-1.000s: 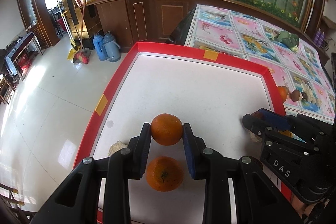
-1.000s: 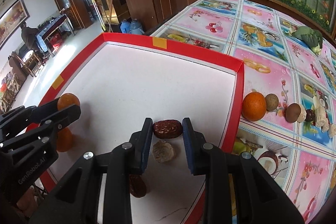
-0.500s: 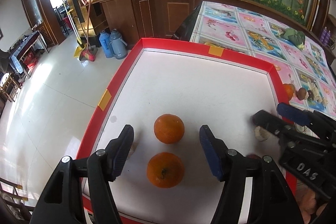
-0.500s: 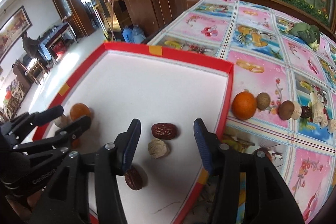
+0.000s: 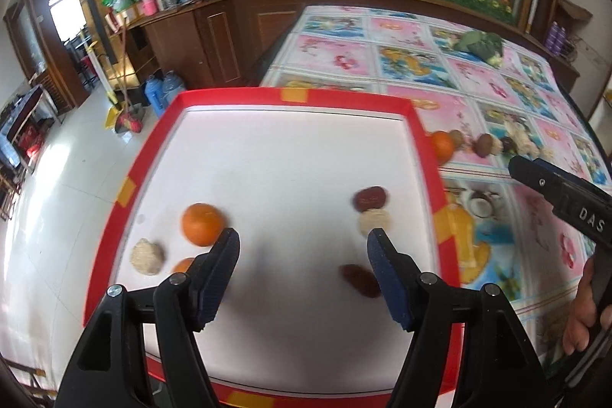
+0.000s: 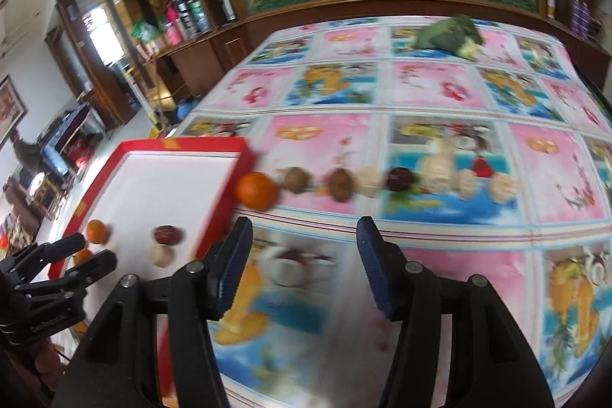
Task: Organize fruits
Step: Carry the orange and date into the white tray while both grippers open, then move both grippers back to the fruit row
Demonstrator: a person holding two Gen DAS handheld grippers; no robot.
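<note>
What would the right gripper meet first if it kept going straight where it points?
Probably the bare fruit-print tablecloth; further on, the row of fruits, near the brown one. The right gripper is open; blur leaves depth uncertain.

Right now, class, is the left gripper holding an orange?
No: the left gripper is open and empty, with the orange on the tray beside it.

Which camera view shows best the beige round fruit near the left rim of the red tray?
The left wrist view shows it best: the beige round fruit lies fully visible beside the red tray rim, left of the orange. In the right wrist view that corner is hidden behind the left hand-held gripper, so this fruit cannot be made out.
</note>
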